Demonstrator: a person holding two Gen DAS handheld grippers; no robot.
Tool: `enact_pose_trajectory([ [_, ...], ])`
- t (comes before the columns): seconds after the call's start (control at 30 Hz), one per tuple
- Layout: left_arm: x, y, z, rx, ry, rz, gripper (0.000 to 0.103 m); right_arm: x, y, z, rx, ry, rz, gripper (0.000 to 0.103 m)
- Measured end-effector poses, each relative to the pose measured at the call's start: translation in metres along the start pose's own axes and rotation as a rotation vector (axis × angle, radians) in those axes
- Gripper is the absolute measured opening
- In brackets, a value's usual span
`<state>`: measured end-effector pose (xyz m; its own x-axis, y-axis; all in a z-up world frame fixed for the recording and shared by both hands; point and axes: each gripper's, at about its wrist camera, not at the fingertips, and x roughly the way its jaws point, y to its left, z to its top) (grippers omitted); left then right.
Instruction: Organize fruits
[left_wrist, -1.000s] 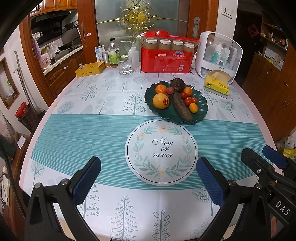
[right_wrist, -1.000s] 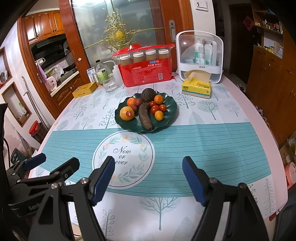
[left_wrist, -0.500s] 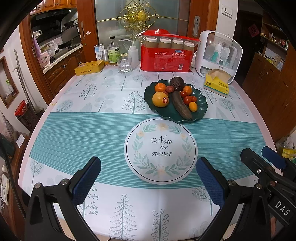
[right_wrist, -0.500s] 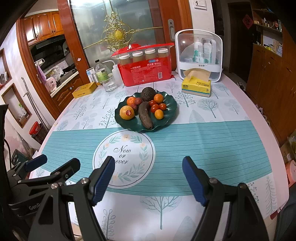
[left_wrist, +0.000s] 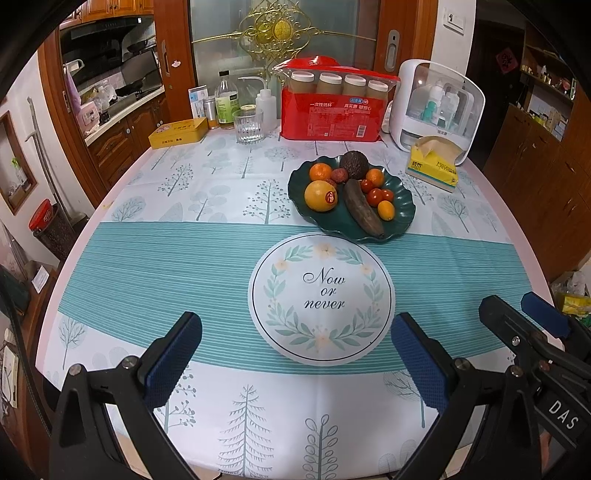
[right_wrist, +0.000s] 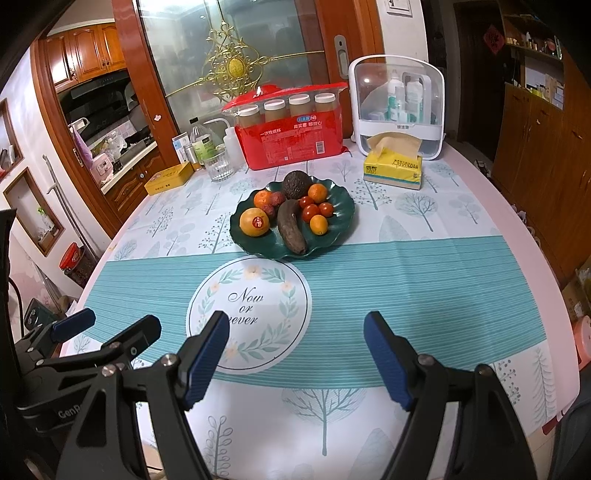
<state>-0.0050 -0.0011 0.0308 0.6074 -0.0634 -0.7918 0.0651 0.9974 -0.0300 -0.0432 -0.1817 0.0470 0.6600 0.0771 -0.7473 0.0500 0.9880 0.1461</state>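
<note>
A dark green scalloped plate (left_wrist: 402, 214) (right_wrist: 341, 218) sits past the table's middle. It holds a large orange with a red sticker (left_wrist: 320, 195) (right_wrist: 254, 222), a dark brown banana (left_wrist: 364, 214) (right_wrist: 291, 227), an avocado (left_wrist: 354, 165) (right_wrist: 296, 184), two mandarins, lychees, cherry tomatoes (left_wrist: 376, 194) and a kumquat (left_wrist: 386, 210). My left gripper (left_wrist: 295, 354) is open and empty above the near table edge. My right gripper (right_wrist: 295, 354) is open and empty beside it, also visible in the left wrist view (left_wrist: 524, 321).
A round "Now or never" print (left_wrist: 321, 299) (right_wrist: 249, 314) lies between the grippers and the plate. At the back stand a red cup pack (left_wrist: 338, 107), a white organiser (left_wrist: 436, 107), a yellow tissue pack (left_wrist: 434, 164), a glass (left_wrist: 249, 125), bottles and a yellow tin (left_wrist: 177, 133).
Both grippers have drifted slightly; the view shifts a little. The jaws stay open and the fruit has not moved.
</note>
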Motion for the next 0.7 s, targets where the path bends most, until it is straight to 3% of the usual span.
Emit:
enact_pose_trajectory([
  [0.7,0.0006,0.0011,-0.0008,0.001,0.005,0.000,0.101,0.0029,0.0009,-0.0038,0.008,0.006,0.005,0.076],
])
